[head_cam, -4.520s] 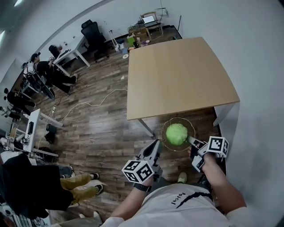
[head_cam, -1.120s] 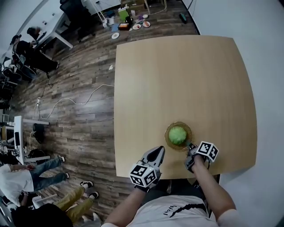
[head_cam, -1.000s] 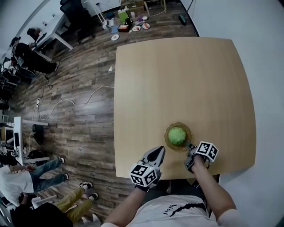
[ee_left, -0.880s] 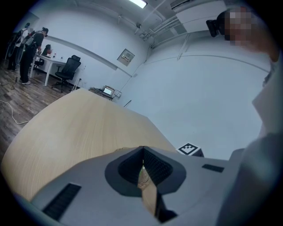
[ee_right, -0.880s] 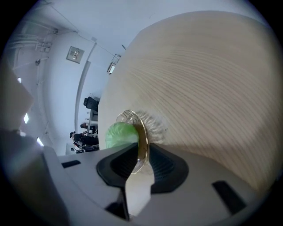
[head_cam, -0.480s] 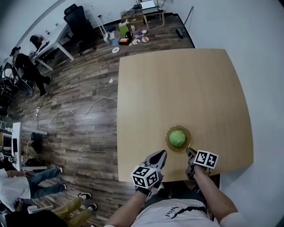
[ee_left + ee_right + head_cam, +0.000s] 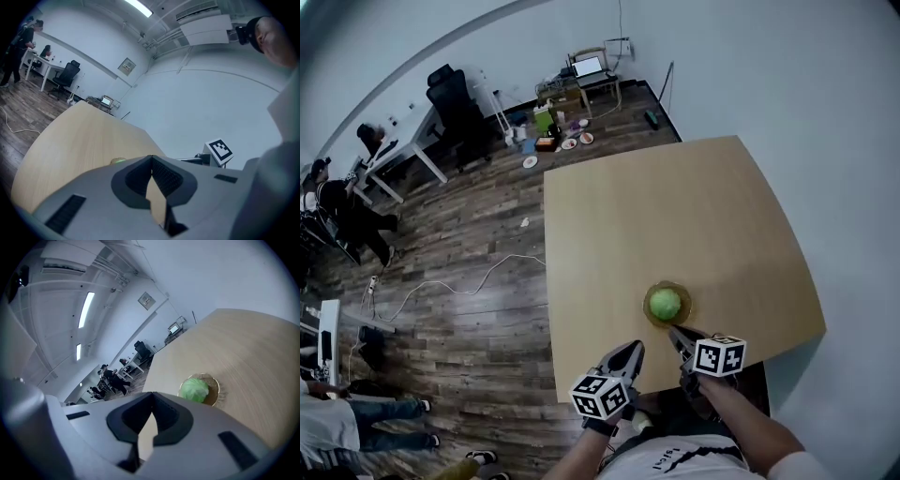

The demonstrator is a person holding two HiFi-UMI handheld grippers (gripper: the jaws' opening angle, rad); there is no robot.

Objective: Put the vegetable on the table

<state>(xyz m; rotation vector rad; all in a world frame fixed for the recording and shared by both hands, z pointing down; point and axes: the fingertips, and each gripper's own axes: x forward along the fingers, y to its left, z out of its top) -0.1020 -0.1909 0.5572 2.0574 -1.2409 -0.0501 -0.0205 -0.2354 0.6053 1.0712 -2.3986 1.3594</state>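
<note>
A green cabbage (image 7: pixel 665 303) lies in a shallow brownish glass bowl (image 7: pixel 651 315) that stands on the light wooden table (image 7: pixel 675 206), near its front edge. My right gripper (image 7: pixel 674 331) is shut and empty, its tip just short of the bowl's near rim and not touching it. In the right gripper view the cabbage (image 7: pixel 194 389) and bowl (image 7: pixel 215 389) sit beyond the closed right gripper (image 7: pixel 152 394). My left gripper (image 7: pixel 636 347) hovers at the table's front edge, left of the bowl, also shut and empty. The left gripper view shows only a green sliver of the cabbage (image 7: pixel 118 161) over the shut left gripper (image 7: pixel 151 158).
The table's front edge (image 7: pixel 609 386) runs right below both grippers. On the wooden floor beyond it are a black office chair (image 7: pixel 450 89), a small desk with a laptop (image 7: pixel 589 67), plates and boxes (image 7: pixel 553 141) and a white cable (image 7: pixel 459 281). People stand at far left.
The bowl with the cabbage came from over the floor onto the table. In the last half second my right gripper let go of its rim and drew back a little.
</note>
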